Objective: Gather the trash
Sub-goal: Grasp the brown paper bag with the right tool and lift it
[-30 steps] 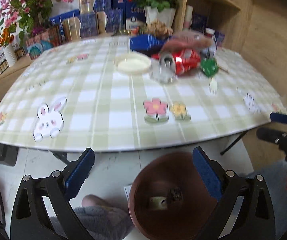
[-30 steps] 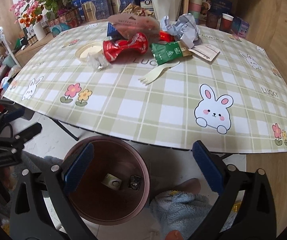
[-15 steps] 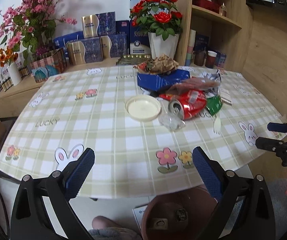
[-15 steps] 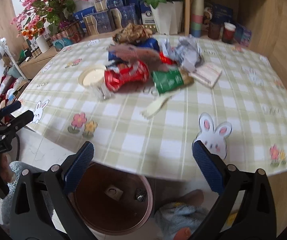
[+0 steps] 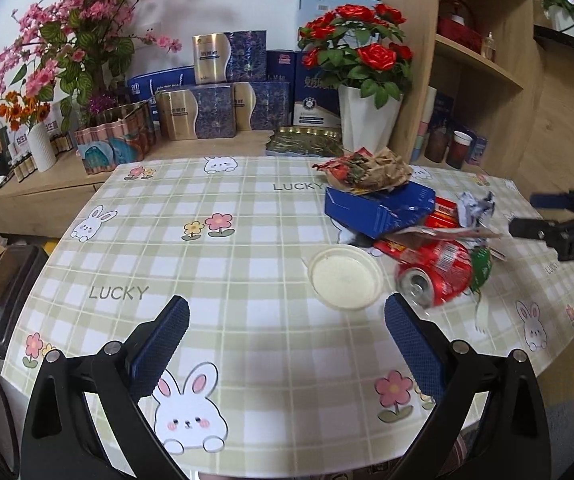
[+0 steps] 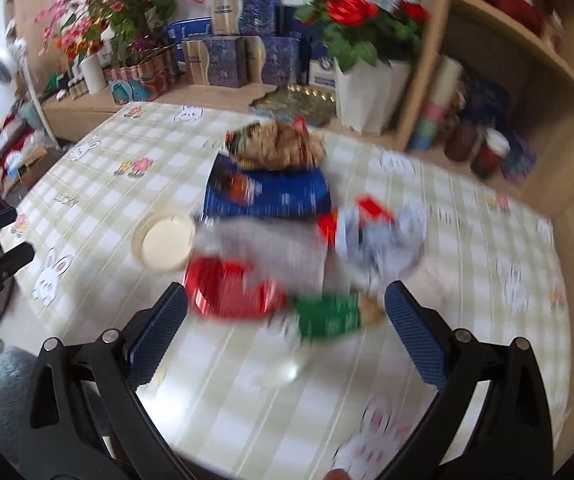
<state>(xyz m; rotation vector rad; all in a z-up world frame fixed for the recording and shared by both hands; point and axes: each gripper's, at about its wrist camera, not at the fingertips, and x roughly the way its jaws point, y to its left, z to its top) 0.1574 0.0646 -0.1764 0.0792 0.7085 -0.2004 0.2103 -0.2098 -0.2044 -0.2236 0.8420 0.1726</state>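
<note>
Swinging up from the bin below the edge, both tongs now face the counter (image 5: 135, 240) top and its heap of rubbish, which means a drop-off looks finished and a fresh pick is being lined up. A second ago each camera looked down into a brown waste bin holding a couple of scraps; that bin is out of view in both views now. The left tongs (image 5: 287, 332) are spread wide and empty, low over the near edge, with the round white lid (image 5: 345, 278) at about one o'clock and the crushed red can (image 5: 435, 276) just beside it at two o'clock. The right tongs (image 6: 287, 320) are likewise spread and hold nothing; their view is smeared with motion, but the red can (image 6: 231, 288) and a green wrapper (image 6: 329, 316) sit right between the pads, at twelve o'clock. Further back lie the blue box (image 5: 379, 208) with a crumpled brown wrapper (image 5: 367, 170) on top and a wad of grey paper (image 5: 475, 208) at its three o'clock. Most trash is still uncollected, and the right side seems nearest to a grab.
</note>
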